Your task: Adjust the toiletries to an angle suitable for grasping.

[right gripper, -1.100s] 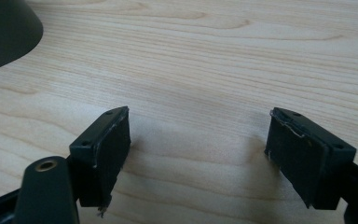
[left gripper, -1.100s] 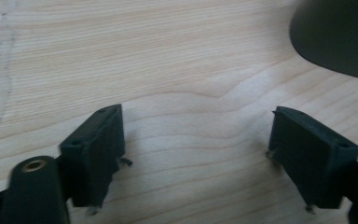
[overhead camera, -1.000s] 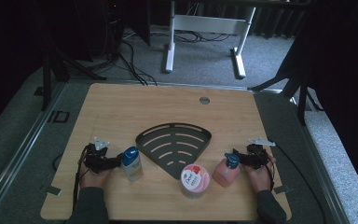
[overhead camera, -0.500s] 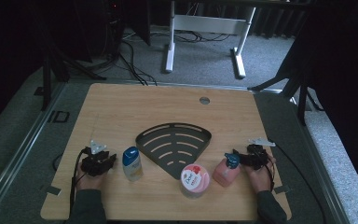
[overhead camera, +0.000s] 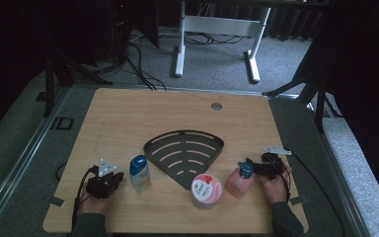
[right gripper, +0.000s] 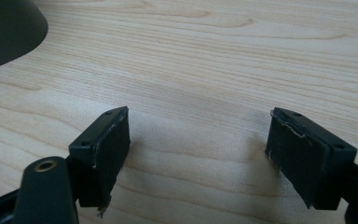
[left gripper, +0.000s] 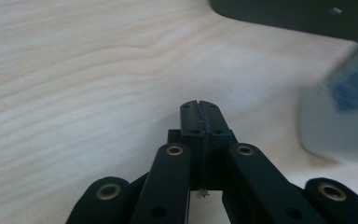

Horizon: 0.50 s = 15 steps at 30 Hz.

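Pink pump bottle (overhead camera: 239,181) touches right hand-held gripper (overhead camera: 257,169).

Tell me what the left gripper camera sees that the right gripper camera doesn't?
Left gripper view: the left gripper with its jaws pressed shut, and a blurry white bottle with a blue cap at the right edge. Right gripper view: the right gripper with its jaws wide apart and nothing between them. Both: the light wooden table and a bit of the dark rack.
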Each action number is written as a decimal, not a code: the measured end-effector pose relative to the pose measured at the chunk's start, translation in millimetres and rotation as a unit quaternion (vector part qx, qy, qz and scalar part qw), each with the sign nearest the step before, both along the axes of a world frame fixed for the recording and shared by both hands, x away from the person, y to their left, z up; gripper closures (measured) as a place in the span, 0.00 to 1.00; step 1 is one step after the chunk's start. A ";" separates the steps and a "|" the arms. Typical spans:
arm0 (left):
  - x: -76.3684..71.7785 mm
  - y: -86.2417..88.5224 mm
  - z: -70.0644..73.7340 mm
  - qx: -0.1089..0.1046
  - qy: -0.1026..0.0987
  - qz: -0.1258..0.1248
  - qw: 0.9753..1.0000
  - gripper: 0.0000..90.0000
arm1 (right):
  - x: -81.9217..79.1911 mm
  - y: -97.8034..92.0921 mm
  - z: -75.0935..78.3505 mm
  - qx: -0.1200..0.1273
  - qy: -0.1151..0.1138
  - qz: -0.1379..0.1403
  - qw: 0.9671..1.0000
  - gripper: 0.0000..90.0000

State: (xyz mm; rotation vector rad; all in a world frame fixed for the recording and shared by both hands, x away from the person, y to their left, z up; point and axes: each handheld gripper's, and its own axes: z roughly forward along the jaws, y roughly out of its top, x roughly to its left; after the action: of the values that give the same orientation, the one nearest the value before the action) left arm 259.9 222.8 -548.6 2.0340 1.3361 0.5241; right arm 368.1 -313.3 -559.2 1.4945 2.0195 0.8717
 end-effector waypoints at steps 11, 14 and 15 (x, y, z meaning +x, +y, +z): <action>-27.5 -11.2 -0.8 -0.003 0.010 -0.041 0.999 1.00 | 0.0 0.1 0.0 0.001 0.000 0.000 1.000 0.23; -34.5 -15.9 0.5 -0.005 0.007 -0.059 0.998 1.00 | 0.0 0.1 0.0 0.000 0.000 0.000 1.000 0.23; -36.6 -17.9 0.9 -0.006 0.005 -0.066 0.998 1.00 | 0.0 0.0 0.0 0.000 0.000 0.000 1.000 0.23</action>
State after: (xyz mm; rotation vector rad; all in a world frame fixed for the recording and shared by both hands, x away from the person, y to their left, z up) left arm 223.3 204.9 -547.7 2.0999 1.1987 0.4469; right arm 368.1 -313.3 -559.2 1.4939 2.0202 0.8721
